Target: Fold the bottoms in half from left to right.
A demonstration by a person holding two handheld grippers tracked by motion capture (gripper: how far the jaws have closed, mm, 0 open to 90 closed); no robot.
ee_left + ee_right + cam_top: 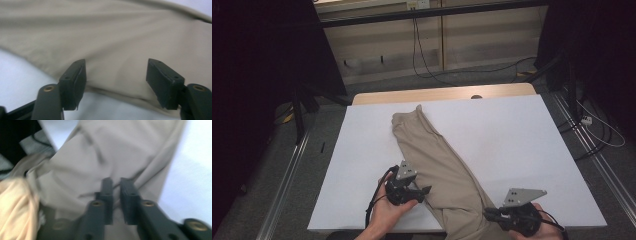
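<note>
Draping diagonally, soft creased beige trousers

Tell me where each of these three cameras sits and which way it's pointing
High view: above the person's side, looking forward and down on the white table; left gripper, right gripper and both hands show.
Left gripper view: rides that gripper, facing the beige garment between wide-open jaws.
Right gripper view: rides that gripper, facing the garment's wrinkled end at the table edge; jaws nearly closed.
All three share the garment and table.
</note>
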